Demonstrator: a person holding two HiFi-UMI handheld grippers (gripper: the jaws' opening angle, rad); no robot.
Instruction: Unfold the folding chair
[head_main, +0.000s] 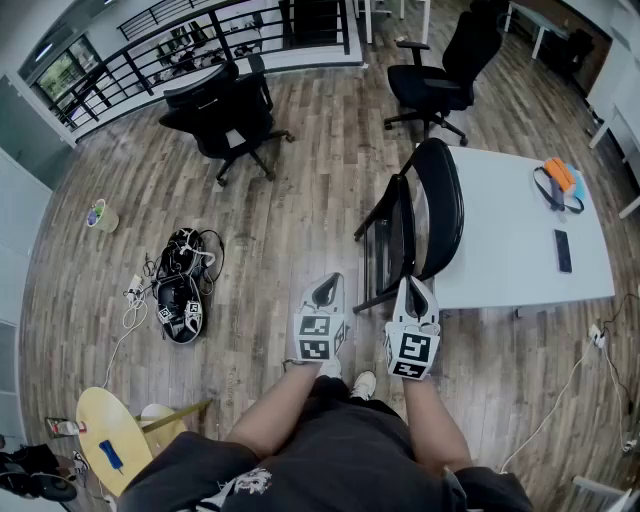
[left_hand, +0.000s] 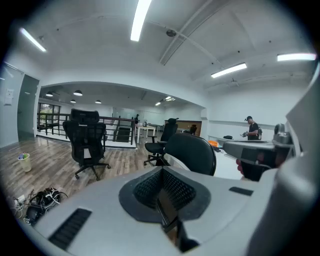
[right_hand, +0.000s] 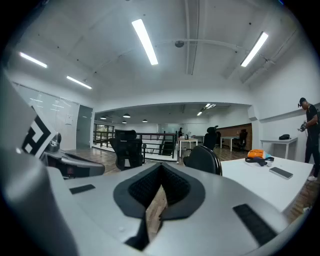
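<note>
Folding chair (head_main: 418, 222): black, standing upright on the wood floor (head_main: 300, 200), seat lying close against the backrest, not yet unfolded.
Chair position: sitting just beside the left edge of the white counter (head_main: 505, 245), near its far left corner; whether it is touching that edge cannot be told.
Left claw (head_main: 327, 284): hovering over the floor short of the chair, well clear of the frame; its own view is showing the jaws (left_hand: 161, 176) pressing together with nothing between them.
Right claw (head_main: 414, 286): hanging just in front of the chair's near legs, not touching; jaws (right_hand: 160, 184) are likewise meeting, holding nothing.
Both claws: pointing toward the chair (right_hand: 204, 159), side by side.
Counter contents: an orange item with a dark strap (head_main: 558, 177) is lying toward the far right corner; a dark phone (head_main: 563, 250) is resting near the right edge.
Floor, farther out: two black office chairs (head_main: 228, 112) are standing beyond; a cable pile (head_main: 180, 285) and a cup (head_main: 101, 215) are lying to the left.
</note>
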